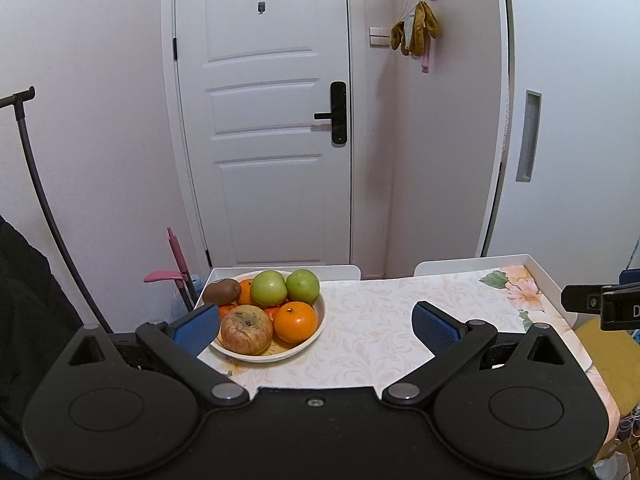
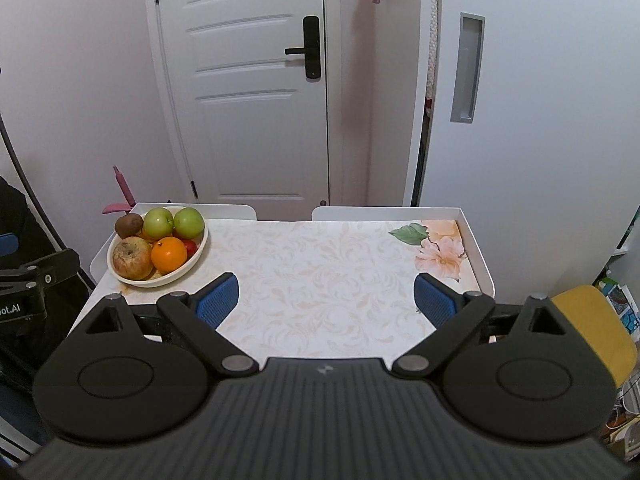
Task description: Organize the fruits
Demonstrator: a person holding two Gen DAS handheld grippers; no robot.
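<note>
We hold both tools spread wide with nothing between their pads: the left tool (image 1: pixel 316 320) beside the bowl (image 1: pixel 316 330), the right tool (image 2: pixel 326 300) over bare tabletop (image 2: pixel 320 264). All the fruit (image 2: pixel 160 240) sits heaped in that bowl at the far left corner, the kiwi (image 2: pixel 128 225) perched at its rim, so the tabletop stays free.

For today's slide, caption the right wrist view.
Open right claw above the floral table; fruit bowl sits far left.
</note>
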